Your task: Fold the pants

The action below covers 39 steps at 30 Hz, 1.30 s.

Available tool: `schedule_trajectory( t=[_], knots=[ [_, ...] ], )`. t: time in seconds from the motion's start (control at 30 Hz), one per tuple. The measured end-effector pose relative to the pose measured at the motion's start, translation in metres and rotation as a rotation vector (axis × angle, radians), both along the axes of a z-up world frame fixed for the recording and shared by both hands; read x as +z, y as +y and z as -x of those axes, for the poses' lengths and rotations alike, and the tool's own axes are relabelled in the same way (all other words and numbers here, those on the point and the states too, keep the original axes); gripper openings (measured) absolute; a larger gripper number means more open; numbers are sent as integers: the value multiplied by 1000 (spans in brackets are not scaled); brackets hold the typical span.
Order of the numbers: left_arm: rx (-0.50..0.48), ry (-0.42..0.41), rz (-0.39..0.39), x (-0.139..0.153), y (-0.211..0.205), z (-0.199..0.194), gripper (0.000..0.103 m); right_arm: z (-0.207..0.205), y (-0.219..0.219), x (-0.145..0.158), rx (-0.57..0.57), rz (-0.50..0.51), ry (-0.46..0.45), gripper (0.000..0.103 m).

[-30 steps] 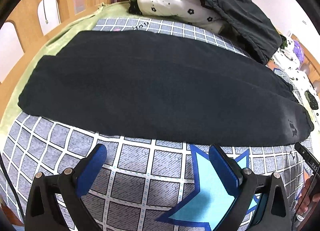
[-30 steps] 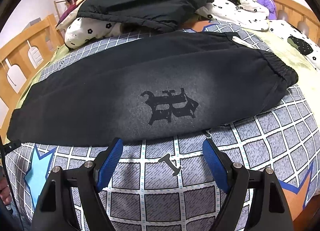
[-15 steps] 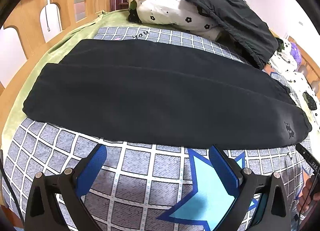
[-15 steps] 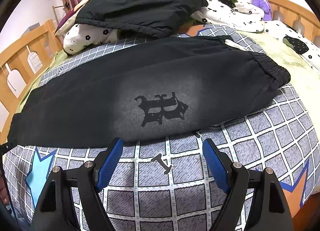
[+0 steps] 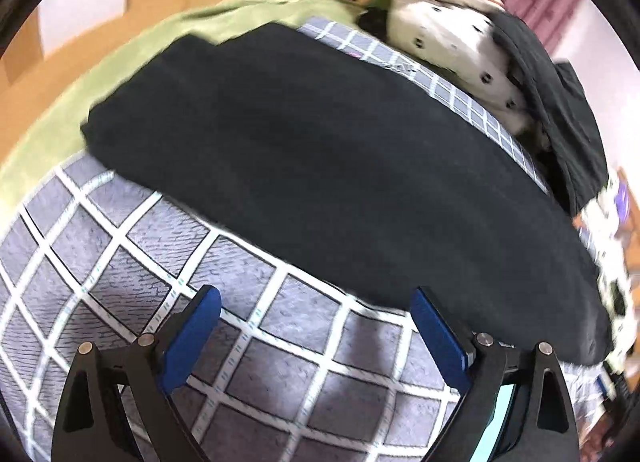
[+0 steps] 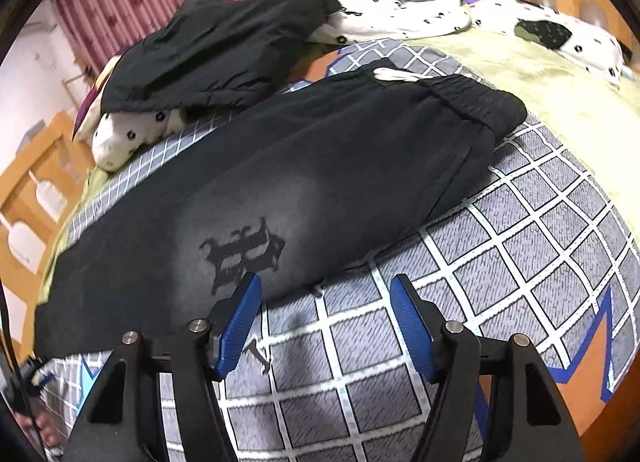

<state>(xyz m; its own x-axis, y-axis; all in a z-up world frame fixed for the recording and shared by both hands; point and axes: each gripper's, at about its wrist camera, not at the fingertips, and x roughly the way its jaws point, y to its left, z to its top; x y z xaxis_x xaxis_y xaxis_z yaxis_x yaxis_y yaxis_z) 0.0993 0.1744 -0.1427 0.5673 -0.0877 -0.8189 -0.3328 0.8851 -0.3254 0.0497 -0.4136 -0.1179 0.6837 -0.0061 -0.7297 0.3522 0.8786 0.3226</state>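
Observation:
Black pants [image 5: 328, 166] lie flat and folded lengthwise across a grey checked blanket [image 5: 132, 246] on a bed. In the right wrist view the pants [image 6: 320, 166] show a black emblem [image 6: 242, 252] on a faded patch and the elastic waistband [image 6: 476, 100] at the right. My left gripper [image 5: 316, 302] hangs just short of the pants' near edge, close to the leg end; its jaws are closing with only blanket between them. My right gripper [image 6: 326, 290] hovers at the near edge beside the emblem; its jaws are closing too, with nothing gripped.
A black jacket [image 6: 224, 50] lies on white flowered bedding [image 6: 396, 10] behind the pants. Wooden bed rails [image 6: 28, 190] run along the left and far sides. A green sheet [image 6: 560, 78] covers the bed at the right.
Both grippers have rolled and moved closer to the pants' near edge. The left one slid toward the leg end, so the blue star is almost out of its view. Both pairs of jaws have narrowed.

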Motion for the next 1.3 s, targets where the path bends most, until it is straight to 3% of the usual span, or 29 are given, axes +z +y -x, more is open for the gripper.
schedule_trajectory(
  t=[0.13,0.3,0.33,0.37,0.47,0.5,0.67,0.83,0.93,1.07,1.3],
  knots=[
    [22,-21,14,-2,6,-5,95,-17,-10,-8,-14,-70,16,67],
    [63,-42,24,-10,14,-25,94,-46,-22,-33,-29,-144,104,67],
    [69,-41,20,-10,16,-28,90,-52,-23,-35,-35,-150,99,65],
    [76,-49,19,-9,17,-30,84,-57,-24,-34,-38,-137,90,54],
    [109,-34,-22,-7,22,-38,32,-67,-23,-33,-49,-113,70,18],
    [111,-32,-35,-5,24,-40,11,-67,-22,-32,-48,-105,49,16],
    [94,-119,31,35,35,-43,10,-59,-12,12,4,-19,-115,14],
    [17,-238,-84,104,22,-85,10,-97,-15,58,64,4,-214,14],
    [-4,-292,-168,124,12,-122,10,-136,-24,67,74,-15,-228,14],
    [8,-303,-208,104,7,-174,10,-187,-33,59,90,-28,-212,14],
    [10,-235,-256,44,-7,-243,10,-261,-32,10,104,12,-102,14]
  ],
)
